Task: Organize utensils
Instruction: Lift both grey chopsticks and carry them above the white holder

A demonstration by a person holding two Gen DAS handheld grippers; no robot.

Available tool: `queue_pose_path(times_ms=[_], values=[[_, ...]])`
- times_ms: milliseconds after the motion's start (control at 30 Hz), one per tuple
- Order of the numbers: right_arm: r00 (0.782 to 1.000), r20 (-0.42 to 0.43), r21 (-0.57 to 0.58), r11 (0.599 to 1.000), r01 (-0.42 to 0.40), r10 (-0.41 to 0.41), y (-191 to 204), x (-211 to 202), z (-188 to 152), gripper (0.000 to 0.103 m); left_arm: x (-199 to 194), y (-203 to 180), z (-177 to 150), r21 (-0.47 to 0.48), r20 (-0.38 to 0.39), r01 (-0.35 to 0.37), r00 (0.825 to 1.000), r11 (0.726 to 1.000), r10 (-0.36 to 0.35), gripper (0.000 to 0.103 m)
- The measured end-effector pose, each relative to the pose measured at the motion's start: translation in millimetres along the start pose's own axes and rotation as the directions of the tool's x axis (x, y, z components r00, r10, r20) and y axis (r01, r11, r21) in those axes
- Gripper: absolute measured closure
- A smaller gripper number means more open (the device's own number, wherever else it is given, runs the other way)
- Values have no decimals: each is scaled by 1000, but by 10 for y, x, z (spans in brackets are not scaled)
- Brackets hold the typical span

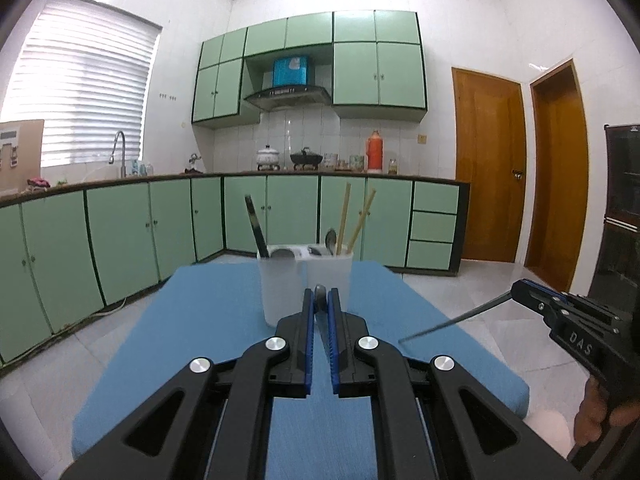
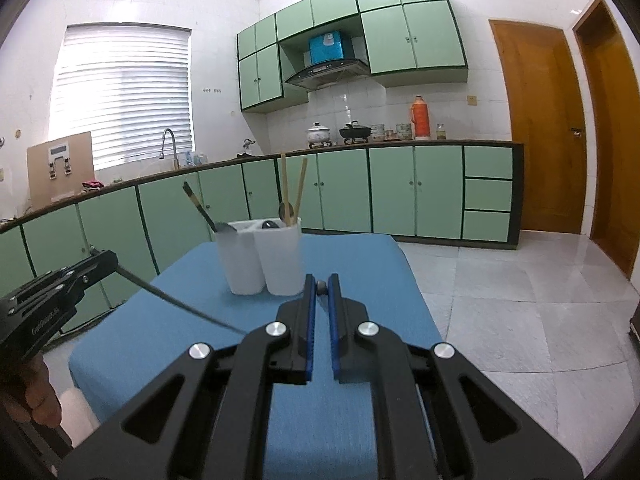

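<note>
You're in a home kitchen: green cabinets (image 1: 120,236) run under a counter, with a faucet (image 1: 119,152) at its left, pots (image 1: 306,159) on it and a hood (image 1: 288,94) above.

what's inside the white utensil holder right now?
The white utensil holder holds two wooden chopsticks, a spoon bowl-up beside them, and a dark-handled utensil leaning left in another compartment. Their lower ends are hidden by the opaque walls.
</note>
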State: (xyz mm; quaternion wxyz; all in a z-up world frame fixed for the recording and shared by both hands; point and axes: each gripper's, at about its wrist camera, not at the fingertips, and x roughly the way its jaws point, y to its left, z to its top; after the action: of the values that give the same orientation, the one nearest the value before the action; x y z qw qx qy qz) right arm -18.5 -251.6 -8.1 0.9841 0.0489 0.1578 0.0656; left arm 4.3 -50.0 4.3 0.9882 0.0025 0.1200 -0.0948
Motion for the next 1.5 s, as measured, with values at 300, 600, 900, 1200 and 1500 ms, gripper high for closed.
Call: queue_pose_path(times_ms=[300, 600, 900, 1200, 1500], values=[[998, -26, -13, 998, -65, 65, 3, 141, 528, 98, 46, 90, 355, -5, 19, 47, 999, 999, -47, 97], [990, -29, -47, 990, -136, 135, 112, 186, 868, 98, 96, 175, 570, -18, 21, 81, 997, 997, -81, 97], [986, -25, -74, 983, -169, 167, 220, 283, 1046, 98, 116, 215, 708, -7, 48, 97, 994, 995, -96, 97], [981, 40, -90, 978, -188, 192, 282, 343, 1439, 98, 185, 255, 1029, 1, 114, 97, 989, 995, -96, 97], [971, 98, -121, 971, -208, 220, 411, 567, 1990, 98, 368, 250, 1485, 1, 201, 91, 976, 996, -90, 97]])
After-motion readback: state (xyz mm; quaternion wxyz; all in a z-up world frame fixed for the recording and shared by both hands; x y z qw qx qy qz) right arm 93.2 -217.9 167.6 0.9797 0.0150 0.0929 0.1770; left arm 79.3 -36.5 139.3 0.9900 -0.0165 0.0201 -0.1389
